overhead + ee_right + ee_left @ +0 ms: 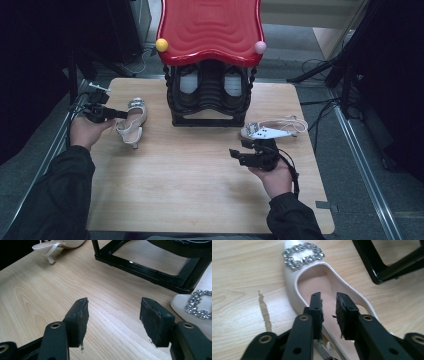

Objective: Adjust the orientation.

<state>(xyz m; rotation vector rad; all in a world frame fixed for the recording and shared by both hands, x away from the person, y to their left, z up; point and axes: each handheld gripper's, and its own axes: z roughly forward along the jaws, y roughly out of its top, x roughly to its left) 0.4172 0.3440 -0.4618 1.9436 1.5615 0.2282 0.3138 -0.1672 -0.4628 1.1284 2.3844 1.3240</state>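
Shoe (317, 287): white, jewelled buckle, lying near desk (200, 190) left edge
Left tongs (329, 305): narrow gap, over shoe's opening, gripping nothing
Right tongs (113, 312): wide, empty, near right edge

The high view looks forward and down over the wooden table (200, 170). Each gripper view rides low and close, and both share the black rack base (387, 267) with it.
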